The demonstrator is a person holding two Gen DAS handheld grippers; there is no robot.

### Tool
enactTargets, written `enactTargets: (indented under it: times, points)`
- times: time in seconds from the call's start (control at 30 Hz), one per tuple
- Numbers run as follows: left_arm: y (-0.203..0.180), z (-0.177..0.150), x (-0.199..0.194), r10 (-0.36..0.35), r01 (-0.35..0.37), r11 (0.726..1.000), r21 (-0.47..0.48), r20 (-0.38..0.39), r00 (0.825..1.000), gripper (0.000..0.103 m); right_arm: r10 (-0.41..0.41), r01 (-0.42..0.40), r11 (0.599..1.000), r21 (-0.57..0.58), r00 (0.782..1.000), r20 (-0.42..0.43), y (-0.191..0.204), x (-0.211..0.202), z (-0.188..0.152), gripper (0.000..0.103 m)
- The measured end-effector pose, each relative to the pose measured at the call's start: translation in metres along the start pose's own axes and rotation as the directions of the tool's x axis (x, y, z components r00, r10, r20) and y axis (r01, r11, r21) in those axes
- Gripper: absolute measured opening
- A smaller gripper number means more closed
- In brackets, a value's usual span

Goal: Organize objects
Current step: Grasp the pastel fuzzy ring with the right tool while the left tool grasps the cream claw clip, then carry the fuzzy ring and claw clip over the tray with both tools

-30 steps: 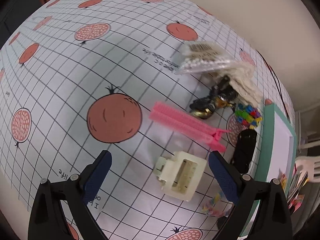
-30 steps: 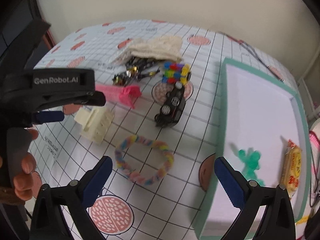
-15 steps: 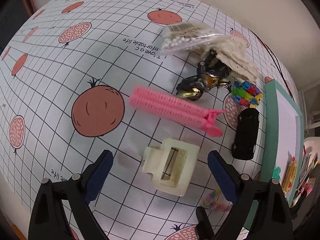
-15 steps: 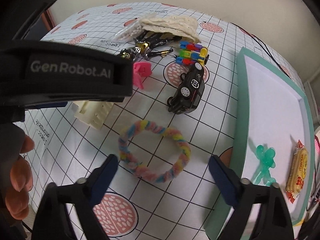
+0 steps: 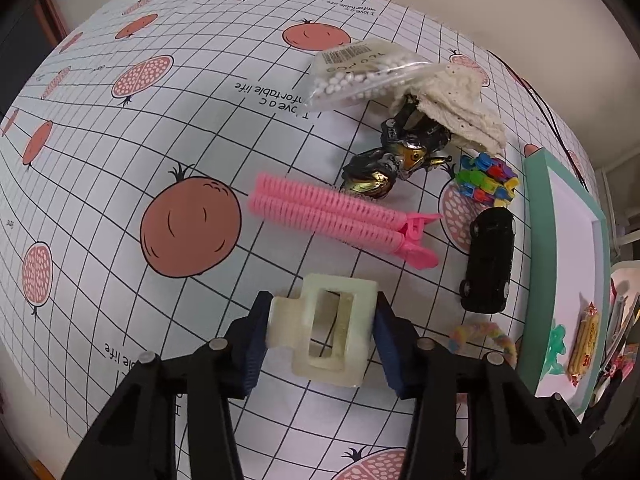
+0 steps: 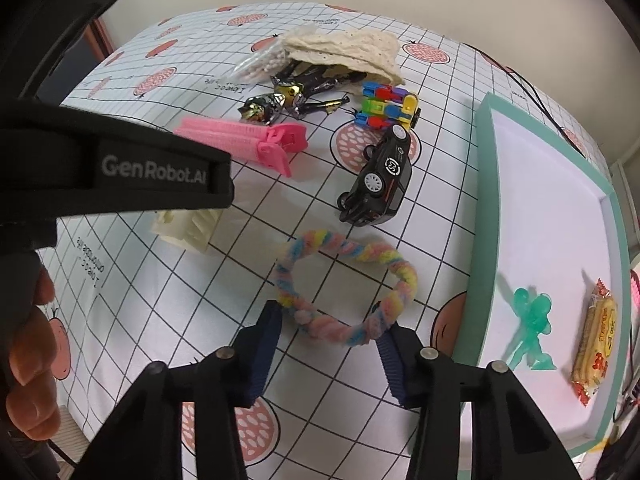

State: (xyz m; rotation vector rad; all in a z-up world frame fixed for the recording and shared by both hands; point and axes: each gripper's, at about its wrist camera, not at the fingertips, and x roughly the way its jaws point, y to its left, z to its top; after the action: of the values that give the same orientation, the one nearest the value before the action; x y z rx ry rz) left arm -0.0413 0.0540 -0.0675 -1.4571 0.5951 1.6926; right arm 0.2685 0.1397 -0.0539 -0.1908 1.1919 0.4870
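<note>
My left gripper (image 5: 320,332) is shut on a cream plastic hair claw clip (image 5: 328,332) resting on the tablecloth; the clip also shows in the right wrist view (image 6: 188,228) under the left gripper's body. My right gripper (image 6: 332,336) has closed around the near edge of a pastel fuzzy ring (image 6: 344,280), both pads touching it. A pink hair roller clip (image 5: 336,216), black toy car (image 6: 376,184), colourful block toy (image 6: 386,104), shiny foil wrappers (image 5: 400,156), bead bag (image 5: 356,76) and cream cloth (image 6: 344,52) lie beyond.
A green-rimmed tray (image 6: 480,216) stands at the right; it holds a green figurine (image 6: 530,332) and a snack packet (image 6: 596,344). A black cable (image 6: 532,96) runs behind the tray. The table's near edge is just below both grippers.
Both grippers have moved forward and closed: the left one onto the cream claw clip, the right one onto the fuzzy ring. Both were wide open before.
</note>
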Motion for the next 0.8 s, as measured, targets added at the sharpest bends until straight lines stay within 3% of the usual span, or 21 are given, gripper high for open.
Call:
enactTargets:
  times: [0.23,0.47,0.67,0.8]
  points:
    - [0.002,-0.001,-0.005,-0.013,0.013,1.000,-0.026,0.023,1.000,0.049,0.024,-0.024,1.000,0.018,1.000,0.013,-0.009,-0.008,0.000,0.032]
    - [0.009,0.000,-0.025,-0.025,0.035,0.996,-0.083,0.114,0.993,0.049,0.055,-0.061,0.996,0.068,0.995,0.088,-0.018,-0.029,0.001,0.032]
    - [0.023,-0.009,-0.059,-0.038,0.059,0.994,-0.093,0.215,0.976,0.049,0.053,-0.071,0.991,0.113,0.986,0.156,-0.039,-0.045,-0.003,0.032]
    - [0.011,0.006,-0.058,-0.053,0.071,0.995,-0.067,0.246,0.968,0.049,0.055,-0.079,0.986,0.149,0.986,0.160,-0.055,-0.047,-0.002,0.032]
